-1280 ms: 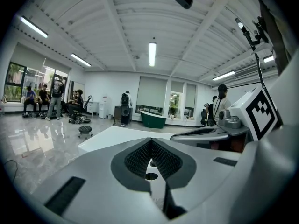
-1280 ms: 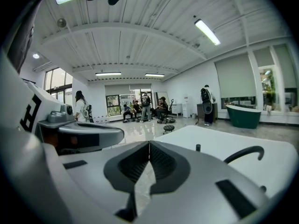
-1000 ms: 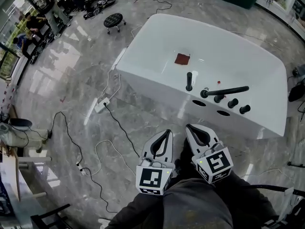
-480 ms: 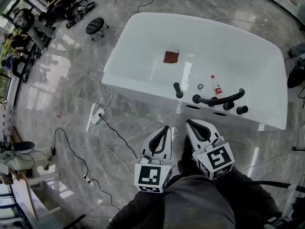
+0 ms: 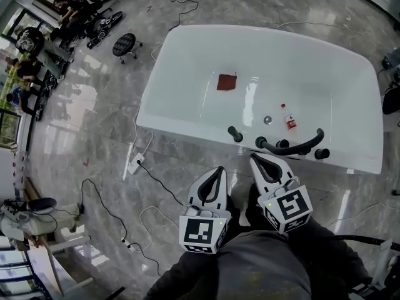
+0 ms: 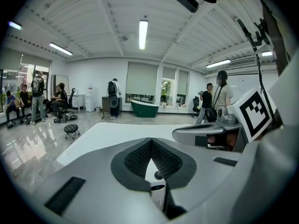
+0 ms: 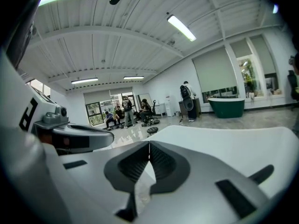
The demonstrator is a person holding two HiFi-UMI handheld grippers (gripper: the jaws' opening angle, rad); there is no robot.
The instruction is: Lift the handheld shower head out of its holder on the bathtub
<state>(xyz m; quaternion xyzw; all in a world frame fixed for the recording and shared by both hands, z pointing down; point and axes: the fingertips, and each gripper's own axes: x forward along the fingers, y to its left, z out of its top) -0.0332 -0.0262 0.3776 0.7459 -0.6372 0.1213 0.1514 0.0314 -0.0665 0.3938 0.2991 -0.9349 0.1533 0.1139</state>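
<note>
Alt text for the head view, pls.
Looking steeply down at a white bathtub on a grey floor, with a black shower head lying along the near rim. The left gripper and right gripper, both closed, point toward it, short of the tub; a red cloth lies inside.

Both grippers closed, empty

Bright, even indoor light: ceiling tube lamps overhead, daylight through windows. Glossy floor shows pale glare patches and reflections; white bathtub near blown out, shadows faint. Head view sharp, edges bent. Both gripper views strongly fisheyed, with black corners and soft nearest foreground.
</note>
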